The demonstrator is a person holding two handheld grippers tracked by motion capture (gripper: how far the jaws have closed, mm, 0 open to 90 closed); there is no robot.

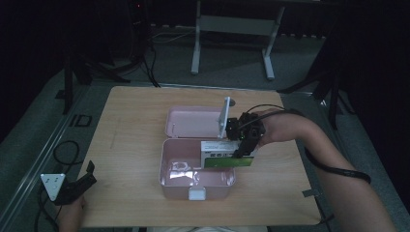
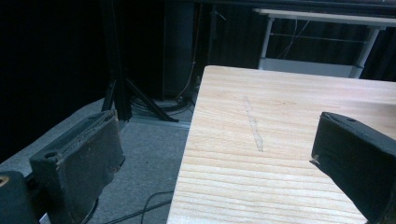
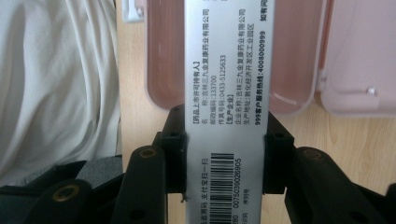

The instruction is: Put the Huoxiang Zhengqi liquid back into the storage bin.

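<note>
So there's a wooden tabletop (image 1: 135, 145) with a pink plastic box (image 1: 170, 176) sitting open on it, lid (image 1: 191, 122) flipped back flat on the far side, white latch (image 1: 197, 194) on the near wall. The right tongs (image 1: 240, 155) are clenched on a medicine carton (image 1: 220, 154), white with a green strip along the bottom, and it's being held over the right end of the box, tilted a bit. Can't tell if its bottom edge is touching the box or not.

From the right gripper view you get the carton (image 3: 229, 93) close up: silvery side panel with printed text and a barcode, squeezed between the two black jaws, with the pink box (image 3: 166, 56) and its lid (image 3: 359, 56) behind it, plus some pale cloth (image 3: 56, 84) off to one side.

The left tongs (image 1: 84, 176) hang at the near left corner of the tabletop, well apart from the box. In the left gripper view the jaws are spread wide with nothing between them, just bare wood (image 2: 280, 140) and grey floor (image 2: 149, 154).
</note>
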